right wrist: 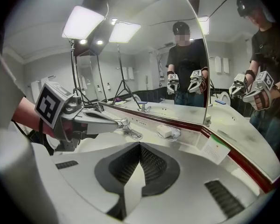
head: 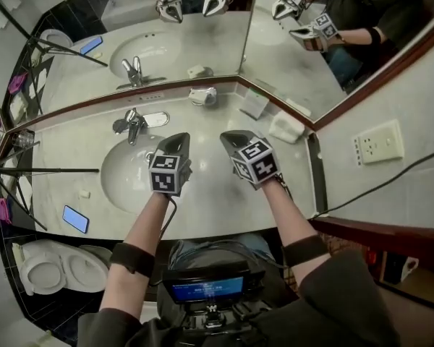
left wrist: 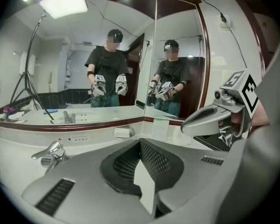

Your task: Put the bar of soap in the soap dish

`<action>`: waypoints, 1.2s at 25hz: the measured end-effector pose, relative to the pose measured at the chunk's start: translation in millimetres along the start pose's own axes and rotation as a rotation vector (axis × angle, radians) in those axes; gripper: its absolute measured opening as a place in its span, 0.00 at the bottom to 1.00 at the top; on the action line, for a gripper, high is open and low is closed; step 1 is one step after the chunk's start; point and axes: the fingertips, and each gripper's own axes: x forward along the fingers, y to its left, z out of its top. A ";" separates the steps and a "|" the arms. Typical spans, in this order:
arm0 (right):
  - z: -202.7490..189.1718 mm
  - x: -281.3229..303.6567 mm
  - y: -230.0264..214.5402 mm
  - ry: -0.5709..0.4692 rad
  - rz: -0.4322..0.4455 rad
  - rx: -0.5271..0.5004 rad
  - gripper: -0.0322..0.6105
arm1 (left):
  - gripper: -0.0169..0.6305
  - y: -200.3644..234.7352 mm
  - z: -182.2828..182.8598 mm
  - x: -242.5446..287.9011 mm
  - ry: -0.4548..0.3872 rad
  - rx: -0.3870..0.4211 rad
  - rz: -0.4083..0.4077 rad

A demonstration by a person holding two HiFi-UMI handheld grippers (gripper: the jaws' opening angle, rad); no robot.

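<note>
A pale stone counter (head: 224, 201) wraps around a corner beneath two wall mirrors (head: 202, 42) that meet at an angle. The mirrors reflect a person in dark clothes who holds a claw in each hand. An oval sink (head: 119, 179) is set into the left half of the counter, with a chrome faucet (head: 134, 125) at its back edge. A white toilet (head: 58, 270) stands at the lower left, below the counter.

Both claws are raised over the front of the counter, side by side and pointing toward the mirrors. The left claw (head: 179, 137) is closed tight and empty, its ribbed pads meeting with nothing between them. The right claw (head: 230, 137) is also pressed shut and carries nothing.

A folded white cloth (head: 286, 127) lies toward the right end of the counter, and a small white card (head: 254, 103) stands just left of it. The soap dish (right wrist: 177, 133) sits at the back of the counter against the mirror ledge, between the faucet and the card and well apart from both claws. The white bar of soap (right wrist: 164, 130) lies in the dish. A phone (head: 75, 218) with a lit blue screen rests on the counter's front left edge.
</note>
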 end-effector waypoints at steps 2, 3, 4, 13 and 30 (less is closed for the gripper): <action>-1.2 -10.4 2.3 -0.010 -0.010 0.014 0.08 | 0.03 -7.9 -5.9 -10.0 -0.005 -0.014 -0.009; -1.7 -14.7 4.2 -0.017 -0.013 0.022 0.08 | 0.03 -10.5 -8.7 -14.8 -0.006 -0.020 -0.010; -2.3 -18.6 6.5 -0.026 -0.013 0.030 0.08 | 0.03 -12.6 -11.8 -19.4 -0.006 -0.020 -0.010; -19.3 -40.8 17.8 -0.071 -0.015 0.076 0.08 | 0.03 -31.0 -28.0 -43.4 -0.009 0.037 -0.007; -49.4 -42.9 15.7 -0.031 -0.035 0.048 0.08 | 0.03 -45.4 -40.3 -44.7 -0.007 0.065 0.000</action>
